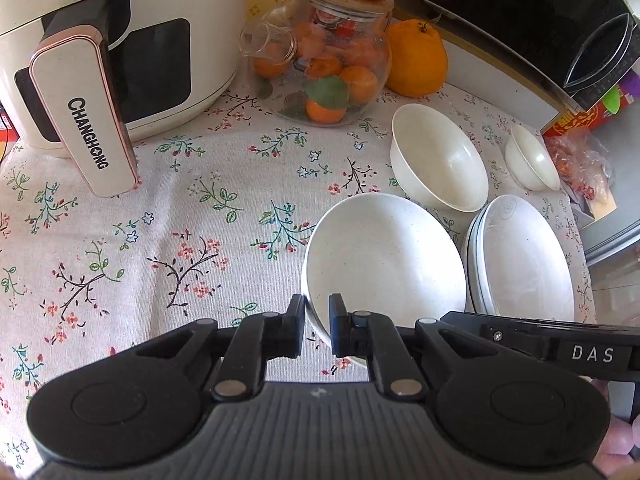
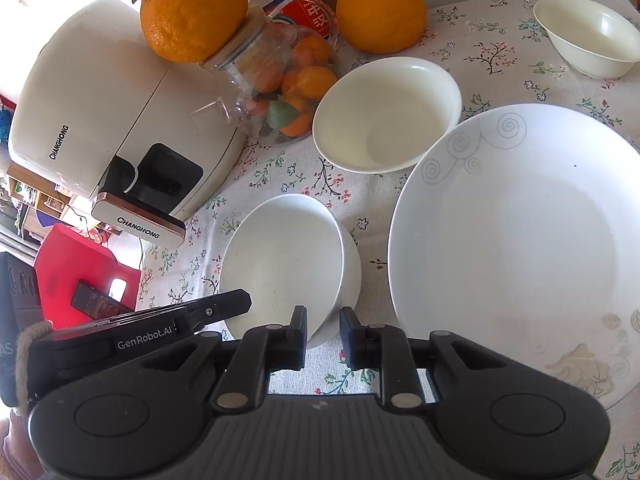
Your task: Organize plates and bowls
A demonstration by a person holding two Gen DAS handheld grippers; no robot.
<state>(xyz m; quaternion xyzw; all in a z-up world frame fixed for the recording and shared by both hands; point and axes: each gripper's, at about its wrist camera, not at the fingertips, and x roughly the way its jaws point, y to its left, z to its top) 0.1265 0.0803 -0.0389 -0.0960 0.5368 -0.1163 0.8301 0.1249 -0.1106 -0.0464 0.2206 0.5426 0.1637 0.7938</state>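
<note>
Both your left gripper (image 1: 317, 322) and right gripper (image 2: 323, 334) straddle the speckled bowl's (image 1: 380, 256) near rim, jaws narrow, apparently loosening. Next: nest it with the bowl (image 1: 438, 156) behind it.

Open cloth on left, crockery crowds right

Bare tablecloth (image 1: 132, 248) free w/ room to pass; air fryer (image 1: 120, 52) & fruit jar (image 1: 324, 60) block back, bowls (image 1: 438, 156) and plate stack (image 1: 524, 256) fill right.
</note>
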